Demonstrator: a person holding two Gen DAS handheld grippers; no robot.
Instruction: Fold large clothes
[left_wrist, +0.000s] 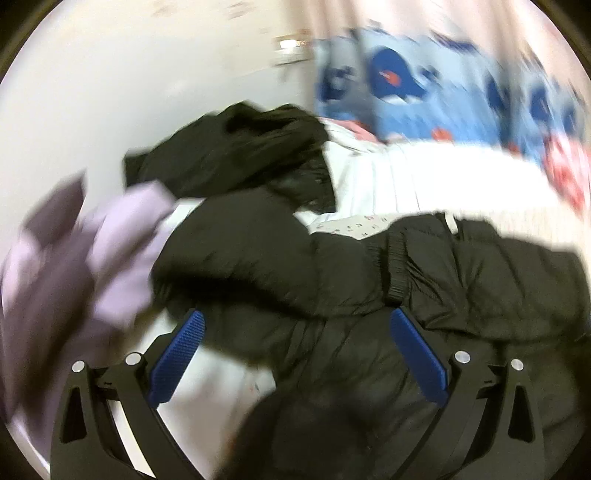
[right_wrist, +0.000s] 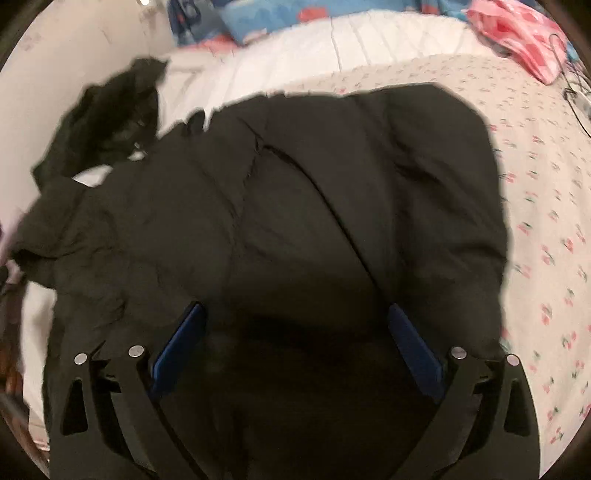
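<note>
Black jacket (right_wrist: 280, 221) spread unfolded on bed (right_wrist: 535, 184), sleeve toward nine o'clock; both tongs, left (left_wrist: 295, 325) and right (right_wrist: 295, 317), agape, empty; folding barely begun.

Both the left gripper (left_wrist: 295, 325) and right gripper (right_wrist: 295, 319) are showing black linkage arms, silver rivets, and blue ribbed pads (left_wrist: 177, 356).

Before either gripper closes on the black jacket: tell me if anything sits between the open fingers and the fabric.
Nothing visible does. The left gripper and right gripper are both open directly over the black jacket. A lilac garment lies off to the left, outside the fingers.
</note>
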